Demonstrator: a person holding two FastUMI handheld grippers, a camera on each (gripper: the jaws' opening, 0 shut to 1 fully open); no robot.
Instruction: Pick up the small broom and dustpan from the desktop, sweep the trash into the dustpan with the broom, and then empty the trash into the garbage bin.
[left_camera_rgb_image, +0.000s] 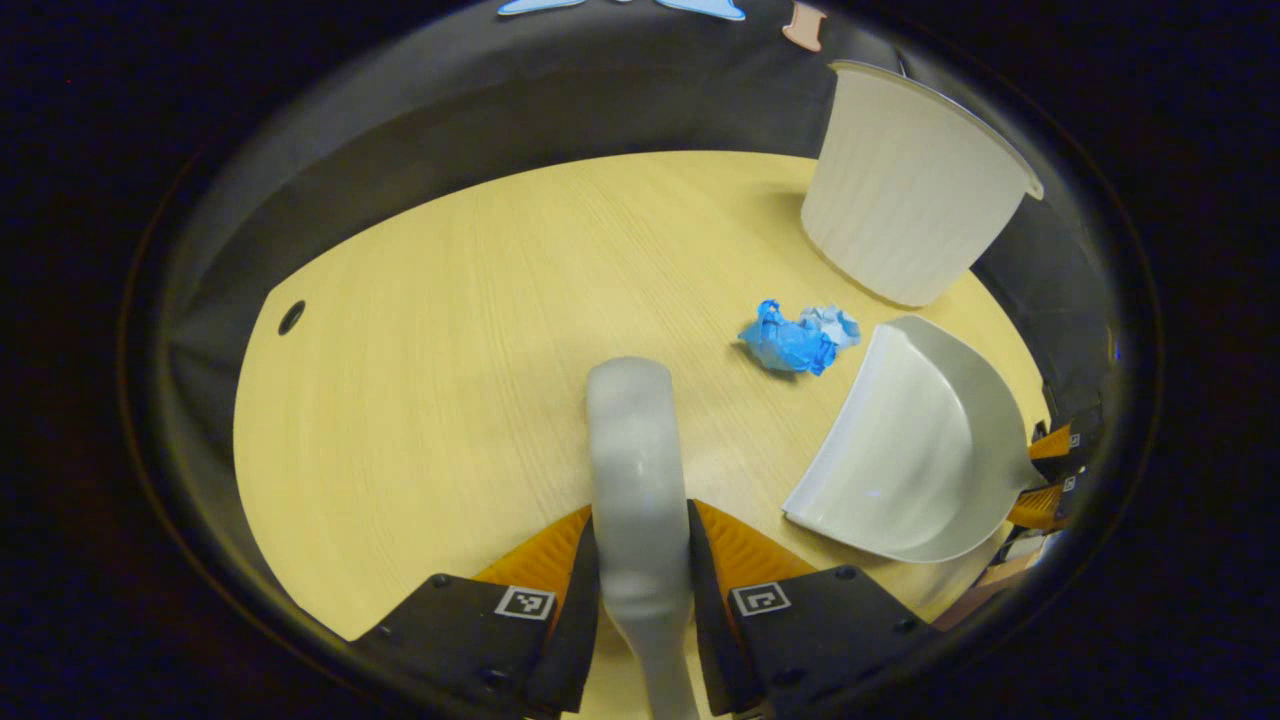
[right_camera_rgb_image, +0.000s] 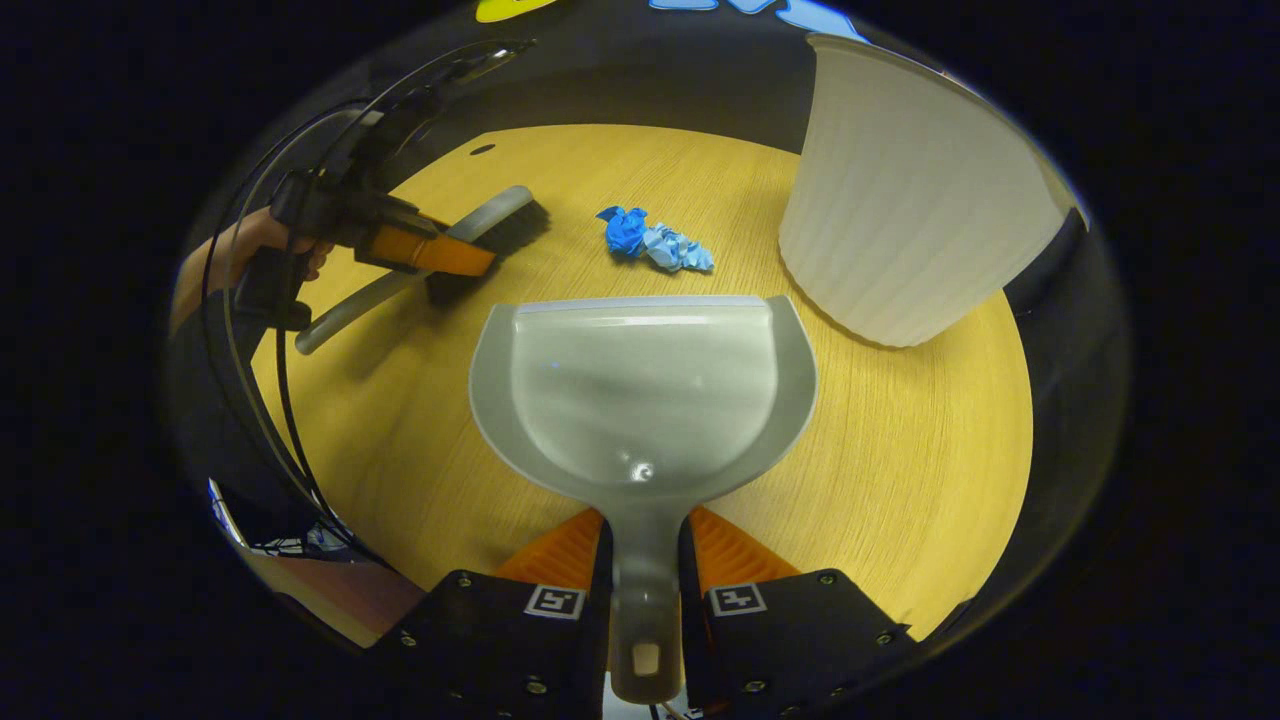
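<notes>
Nearest you, your right gripper (right_camera_rgb_image: 645, 590) is clamped on the handle of the grey dustpan (right_camera_rgb_image: 640, 390), both fingers pressing its sides, with the pan's open edge pointing toward the trash and its scoop bare inside. Your left gripper (left_camera_rgb_image: 640, 580) is closed the same way around the handle of the small broom (left_camera_rgb_image: 632, 440); in the right gripper view its dark bristles sit close to the wooden desktop (right_camera_rgb_image: 900, 480), off to the left of the pan. Just beyond the dustpan's lip, the crumpled blue trash (right_camera_rgb_image: 650, 240) lies on the desktop, near but not inside. Farthest back stands the white ribbed garbage bin (right_camera_rgb_image: 910, 200), upright. So both tools are in hand; sweeping the trash in and emptying it remain.
</notes>
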